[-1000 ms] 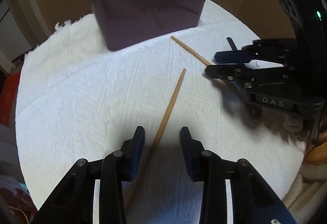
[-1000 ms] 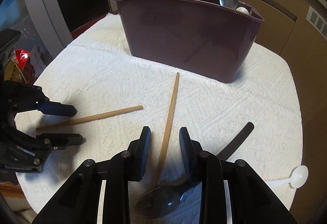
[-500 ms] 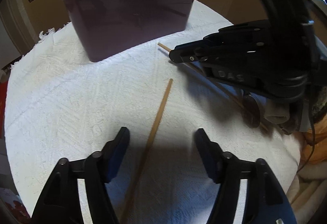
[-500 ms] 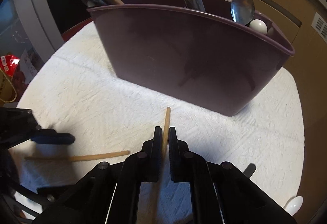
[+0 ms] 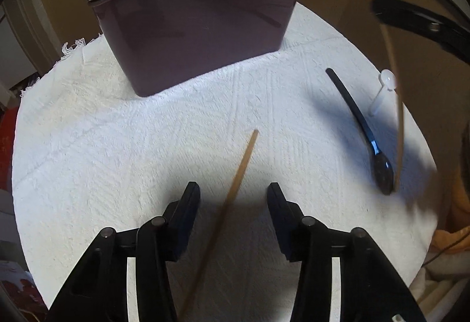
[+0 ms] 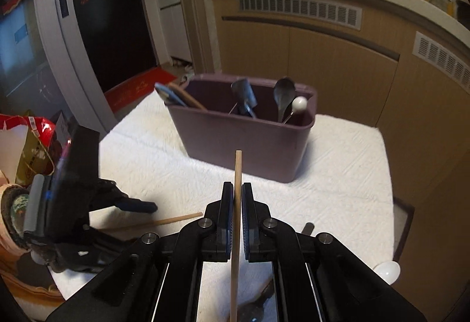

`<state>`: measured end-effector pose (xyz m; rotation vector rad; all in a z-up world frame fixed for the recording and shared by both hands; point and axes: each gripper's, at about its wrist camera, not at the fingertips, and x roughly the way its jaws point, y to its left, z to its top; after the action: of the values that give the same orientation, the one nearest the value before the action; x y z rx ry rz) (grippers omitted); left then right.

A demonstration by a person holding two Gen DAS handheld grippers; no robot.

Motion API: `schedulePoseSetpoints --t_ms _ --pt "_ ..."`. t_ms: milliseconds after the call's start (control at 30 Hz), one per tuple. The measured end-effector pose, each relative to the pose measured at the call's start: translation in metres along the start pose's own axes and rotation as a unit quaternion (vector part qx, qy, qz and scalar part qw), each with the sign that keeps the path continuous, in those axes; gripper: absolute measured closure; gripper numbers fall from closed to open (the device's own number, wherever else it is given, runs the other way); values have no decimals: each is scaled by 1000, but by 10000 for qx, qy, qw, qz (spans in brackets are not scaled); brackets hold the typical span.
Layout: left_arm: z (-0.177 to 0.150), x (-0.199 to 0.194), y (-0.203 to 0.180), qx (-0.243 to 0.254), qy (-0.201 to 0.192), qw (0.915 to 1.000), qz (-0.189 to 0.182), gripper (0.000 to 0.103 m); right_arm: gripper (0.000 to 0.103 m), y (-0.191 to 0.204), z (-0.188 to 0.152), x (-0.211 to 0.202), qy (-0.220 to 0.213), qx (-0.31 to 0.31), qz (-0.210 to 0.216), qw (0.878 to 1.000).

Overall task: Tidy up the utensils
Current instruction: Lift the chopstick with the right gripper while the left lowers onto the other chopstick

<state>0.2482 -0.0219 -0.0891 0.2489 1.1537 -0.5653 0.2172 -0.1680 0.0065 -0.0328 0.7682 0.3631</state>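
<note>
A maroon utensil caddy (image 5: 199,28) (image 6: 243,143) holding spoons stands at the back of the white towel. My left gripper (image 5: 233,192) is open, its jaws on either side of a wooden chopstick (image 5: 238,175) that lies flat on the towel. My right gripper (image 6: 237,192) is shut on a second chopstick (image 6: 237,175) and holds it lifted above the table; this stick shows steeply tilted at the right of the left wrist view (image 5: 398,116). A black spoon (image 5: 361,128) and a small white spoon (image 5: 382,90) lie on the towel at the right.
The towel (image 5: 117,146) covers a small table whose edges drop off on all sides. Wooden cabinets (image 6: 323,57) stand behind it. A red snack bag (image 6: 32,146) sits at the left of the right wrist view.
My right gripper, shut on its chopstick, has lifted it clear of the towel and pulled back and up. My left gripper stays open around the other chopstick.
</note>
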Motion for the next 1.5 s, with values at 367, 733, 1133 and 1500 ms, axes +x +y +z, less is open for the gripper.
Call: schedulePoseSetpoints --t_ms 367,733,1133,1500 --pt "19 6 -4 223 -92 9991 345 59 98 -1 -1 -55 -998 -5 17 9950" --pt "23 10 -26 711 -126 9955 614 65 97 -11 -15 -68 -973 85 -52 9952" --pt "39 33 -39 1037 687 9912 464 89 97 -13 -22 -73 -919 50 -66 9957" --pt "3 -55 -39 113 -1077 9928 517 98 97 -11 -17 -85 -996 27 -155 9949"
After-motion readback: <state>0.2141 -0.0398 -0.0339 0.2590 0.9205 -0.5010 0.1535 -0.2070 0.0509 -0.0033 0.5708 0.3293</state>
